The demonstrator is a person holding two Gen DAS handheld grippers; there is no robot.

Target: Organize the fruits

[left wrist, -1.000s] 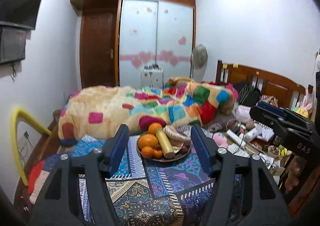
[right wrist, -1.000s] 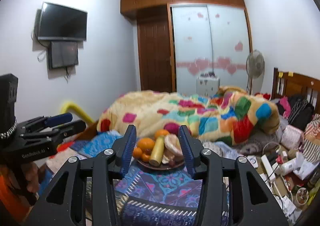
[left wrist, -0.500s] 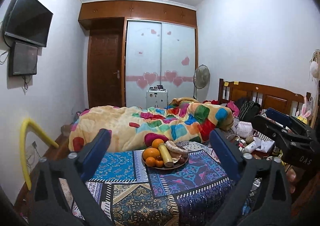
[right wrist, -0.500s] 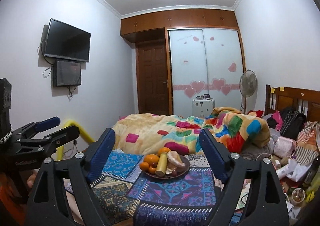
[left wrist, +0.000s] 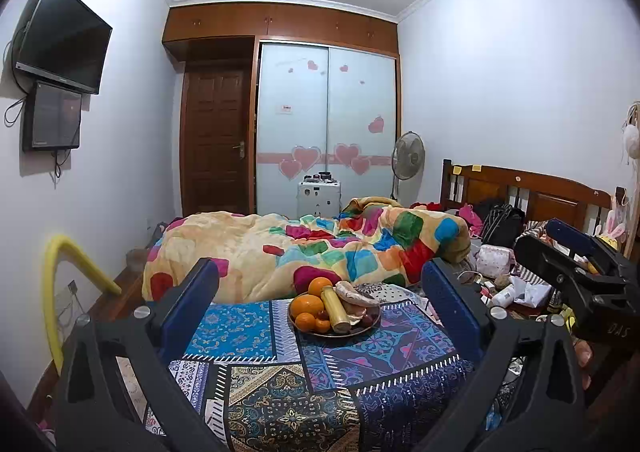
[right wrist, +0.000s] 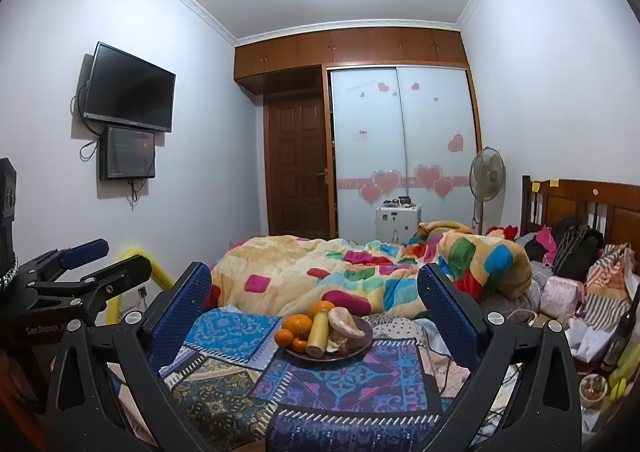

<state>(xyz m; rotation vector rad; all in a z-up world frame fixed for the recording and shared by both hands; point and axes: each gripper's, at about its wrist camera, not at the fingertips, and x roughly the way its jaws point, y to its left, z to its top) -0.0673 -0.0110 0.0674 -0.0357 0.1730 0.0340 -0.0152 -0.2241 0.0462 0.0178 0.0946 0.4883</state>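
From the left wrist, the left gripper [left wrist: 320, 292] stands wide apart and empty, its blue pads [left wrist: 192, 304] flanking the view, with its lower frame cut off by the picture's bottom edge. Between them, well ahead on a patterned blue cloth [left wrist: 240, 328], sits a brown plate [left wrist: 360, 329] heaped with fruit: oranges [left wrist: 306, 306] on its left, a yellow banana [left wrist: 336, 306] lying lengthwise in the middle, and pale and dark pieces on the right too small to name. Behind the plate a patchwork blanket [left wrist: 320, 248] covers the bed. The right gripper [left wrist: 576, 264] enters at the right edge, seen side-on and partly cropped. From the right wrist, that gripper [right wrist: 314, 292] is likewise spread wide and holds nothing, and the plate [right wrist: 362, 348] lies between its pads, apart from them; the banana [right wrist: 318, 328] hides part of the fruit behind. At the left edge the left gripper [right wrist: 100, 264] shows only in part, its prongs parted. Clutter beside the bed on the right is too jumbled to sort out.
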